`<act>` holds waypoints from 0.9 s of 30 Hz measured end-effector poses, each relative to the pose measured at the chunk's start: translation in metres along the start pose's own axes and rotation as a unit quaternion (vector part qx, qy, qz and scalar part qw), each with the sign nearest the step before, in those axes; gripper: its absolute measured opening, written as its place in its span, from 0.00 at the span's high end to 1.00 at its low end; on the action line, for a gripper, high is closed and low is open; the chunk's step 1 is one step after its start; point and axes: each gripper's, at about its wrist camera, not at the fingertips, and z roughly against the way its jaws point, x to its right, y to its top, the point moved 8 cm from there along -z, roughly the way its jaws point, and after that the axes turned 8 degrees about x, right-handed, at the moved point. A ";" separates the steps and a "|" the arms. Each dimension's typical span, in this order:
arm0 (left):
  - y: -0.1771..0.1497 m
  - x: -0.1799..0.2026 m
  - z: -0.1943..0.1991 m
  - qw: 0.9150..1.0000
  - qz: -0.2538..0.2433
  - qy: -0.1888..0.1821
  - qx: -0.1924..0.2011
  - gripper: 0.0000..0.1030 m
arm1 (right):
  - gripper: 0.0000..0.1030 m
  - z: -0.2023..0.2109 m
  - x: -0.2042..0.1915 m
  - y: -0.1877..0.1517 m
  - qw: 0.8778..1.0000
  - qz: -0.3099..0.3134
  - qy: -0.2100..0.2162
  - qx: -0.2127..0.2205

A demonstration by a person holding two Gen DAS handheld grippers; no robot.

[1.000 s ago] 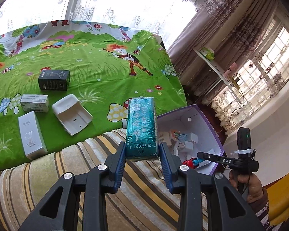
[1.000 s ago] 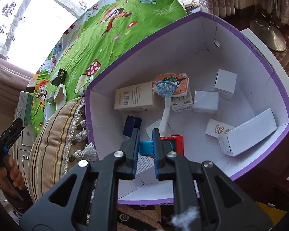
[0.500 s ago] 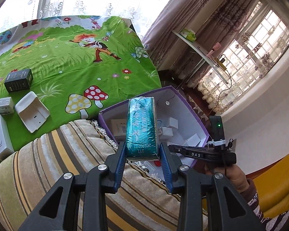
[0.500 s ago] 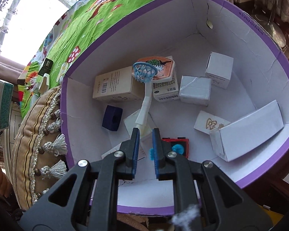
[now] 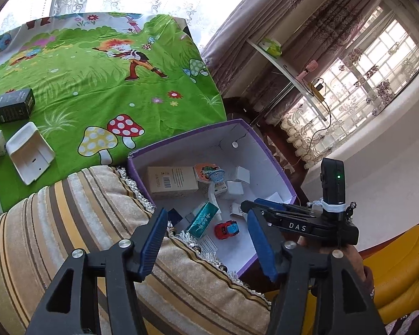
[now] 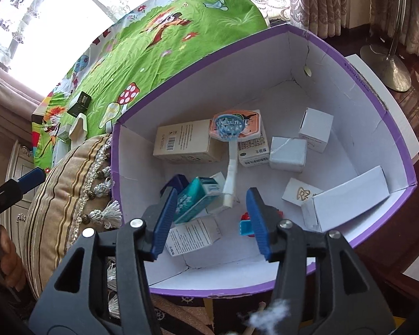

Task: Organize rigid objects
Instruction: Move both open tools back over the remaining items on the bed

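Our left gripper [image 5: 206,240] has just been opening and stands empty above the striped cushion [image 5: 69,223]. Our right gripper [image 6: 212,220], jaws also just parted, holds nothing over the purple-rimmed box [image 6: 349,64]. Inside, the teal box [image 6: 192,198] lies tilted beside the toy hoop [image 6: 227,128] and the red toy car [image 5: 225,229].

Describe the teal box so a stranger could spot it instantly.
Find the purple-rimmed storage box beside the striped cushion. At its near-left inside corner, the teal box lies tilted over a white carton. It is the only teal pack; its neighbours are white or beige.
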 end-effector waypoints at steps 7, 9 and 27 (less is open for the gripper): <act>-0.001 -0.022 0.015 1.000 0.024 0.013 0.014 0.41 | 0.37 0.010 -0.028 0.010 0.999 0.031 0.000 0.031; -0.001 -0.032 0.021 0.999 0.033 0.020 0.020 0.41 | 0.37 0.011 -0.038 0.012 0.999 0.040 0.006 0.033; -0.006 -0.162 0.094 0.977 0.164 0.105 0.083 0.39 | 0.29 -0.001 -0.139 0.017 0.990 0.133 0.036 0.019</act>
